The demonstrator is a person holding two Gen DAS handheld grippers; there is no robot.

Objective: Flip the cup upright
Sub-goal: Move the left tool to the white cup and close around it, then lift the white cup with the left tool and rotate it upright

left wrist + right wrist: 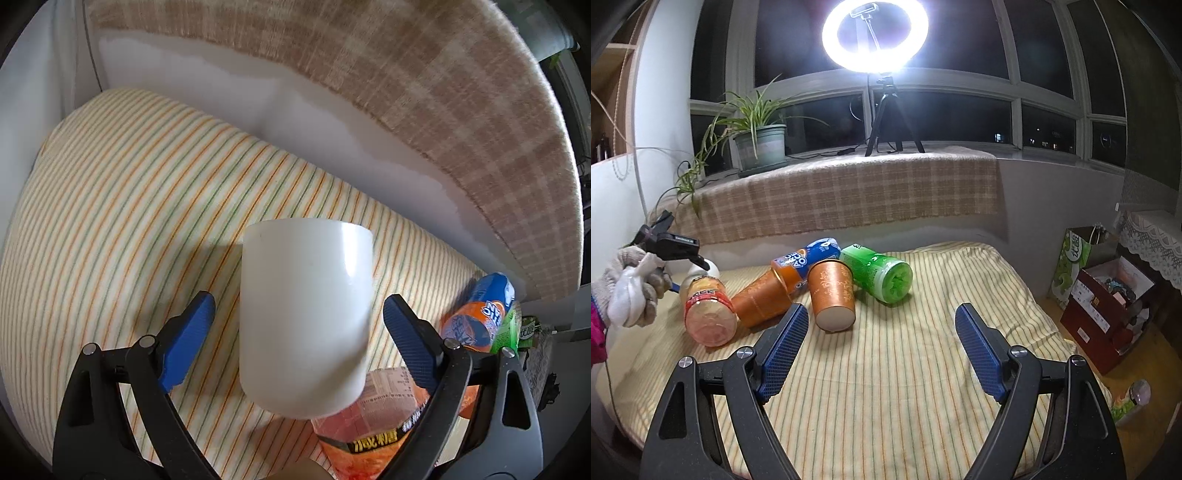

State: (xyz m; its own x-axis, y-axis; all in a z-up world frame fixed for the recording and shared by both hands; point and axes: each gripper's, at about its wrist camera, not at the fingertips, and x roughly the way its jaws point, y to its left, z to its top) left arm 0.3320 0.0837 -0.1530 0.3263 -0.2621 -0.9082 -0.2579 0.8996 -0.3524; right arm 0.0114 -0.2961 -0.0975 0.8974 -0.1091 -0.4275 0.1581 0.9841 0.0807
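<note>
Both sets of jaws stand spread wide and grasp nothing. The left gripper (299, 339) has its blue pads on either side of the white cup (304, 314), clear of its walls; whether the cup stands mouth up or mouth down I cannot tell. It sits on the striped cloth (110, 229). The right gripper (881, 350) hangs over bare cloth, with the heap at its eleven o'clock.

Counting from the right wrist view: two orange paper cups (833, 295) lying on their sides, one green bottle (877, 273), one blue-and-orange bottle (805, 260) and one peach-coloured bottle (709, 314), all toppled. At nine o'clock a gloved hand (631, 291) holds the other tool.

Only the right view shows the ring light (875, 35), the potted plant (761, 142) and the boxes on the floor at three o'clock. Only the left view shows the white cup plainly; there the bottles crowd in at four and five o'clock.
</note>
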